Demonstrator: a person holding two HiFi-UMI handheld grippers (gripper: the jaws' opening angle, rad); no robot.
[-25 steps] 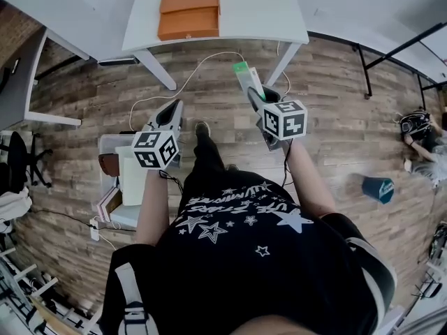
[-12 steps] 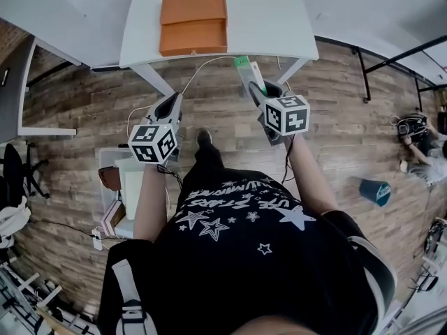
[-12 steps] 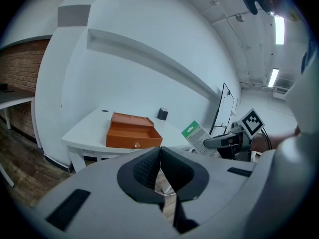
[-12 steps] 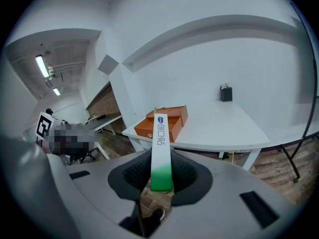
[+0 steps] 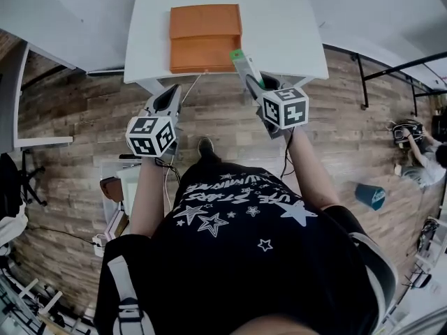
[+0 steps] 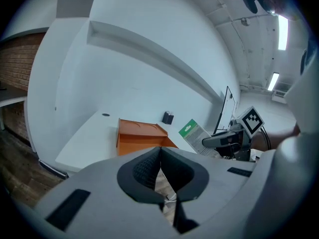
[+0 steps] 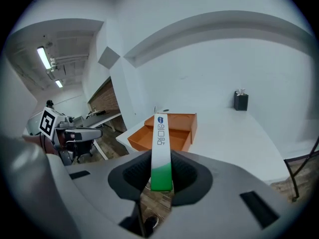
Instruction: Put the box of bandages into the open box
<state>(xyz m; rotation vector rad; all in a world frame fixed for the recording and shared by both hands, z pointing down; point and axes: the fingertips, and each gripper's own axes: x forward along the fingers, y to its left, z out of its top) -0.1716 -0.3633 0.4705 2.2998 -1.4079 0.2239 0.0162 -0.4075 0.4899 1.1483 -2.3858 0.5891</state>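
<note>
A person in a black star-print shirt point(image 5: 237, 257) stands on the wooden floor point(image 5: 349, 117) at the front edge of a white table point(image 5: 286, 19), a gripper in each hand. The left gripper point(image 5: 170, 98) is held out over the floor just short of the table, its jaws pressed together with nothing between them. The right gripper point(image 5: 255, 88) pinches the box of bandages point(image 5: 244, 68) by its near end, the pads closed on its two broad faces. The slim box runs lengthwise straight out along the jaws, pointing away from the person toward the table, with a narrow edge turned up to the gripper's own camera; that edge point(image 7: 160, 148) is green down at the pads and white farther out. From above, the green-banded far end lies over the near right corner of the open orange box point(image 5: 205, 37), though how high it hangs above that corner cannot be told. The orange box sits near the table's front edge, its lid folded back. Beyond it, toward the wall, stands a small dark container point(image 7: 240, 101). A second ago the bandage box's tip was over bare floor, well short of the table; both grippers have since come forward, and the left one has stayed closed and empty
</note>
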